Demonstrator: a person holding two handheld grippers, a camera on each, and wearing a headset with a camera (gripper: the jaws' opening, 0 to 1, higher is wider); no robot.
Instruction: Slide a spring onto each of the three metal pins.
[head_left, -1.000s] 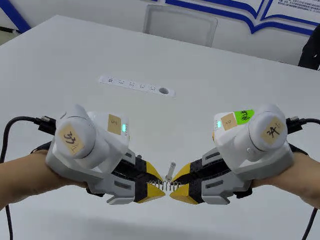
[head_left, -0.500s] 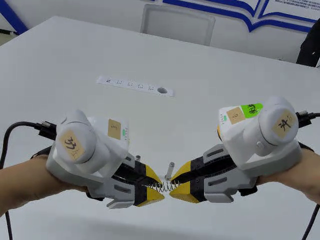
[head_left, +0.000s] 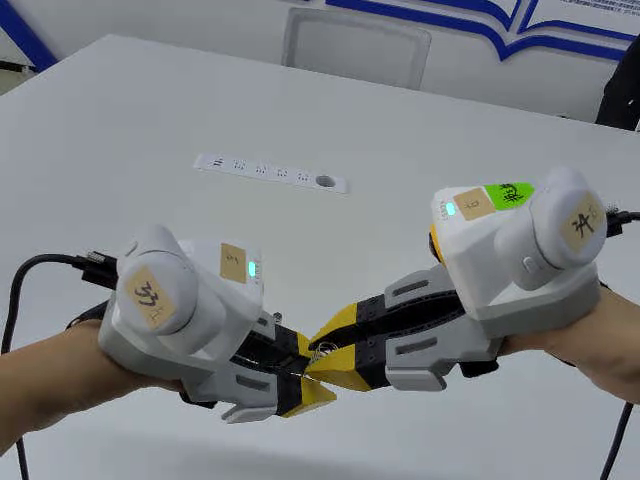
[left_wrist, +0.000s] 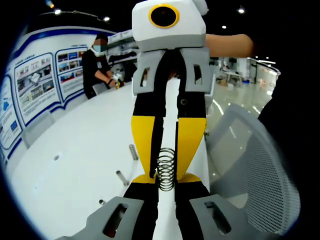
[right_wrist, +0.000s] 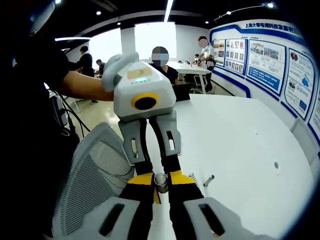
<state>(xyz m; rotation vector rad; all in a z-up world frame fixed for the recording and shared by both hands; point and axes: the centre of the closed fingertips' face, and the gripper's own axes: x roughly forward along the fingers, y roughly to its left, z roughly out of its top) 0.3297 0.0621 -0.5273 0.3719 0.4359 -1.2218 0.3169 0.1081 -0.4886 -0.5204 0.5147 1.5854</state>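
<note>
While the left hand-held gripper (head_left: 305, 372) is reaching in from the lower left of the head view, the right hand-held gripper (head_left: 330, 352) is meeting it tip to tip just above the white bench (head_left: 150, 110). Both are pinching the small silvery coil spring (left_wrist: 166, 169) between narrow yellow-tipped jaws, one at each end, so the spring is hanging in the air between the two tool noses rather than lying on the bench. In the left gripper view, three short metal pins (left_wrist: 121, 177) are standing in a row on the bench, off to the left of the spring and apart from it. A long white power strip (head_left: 272, 172) is lying farther back on the bench, well away from both tools.
</note>
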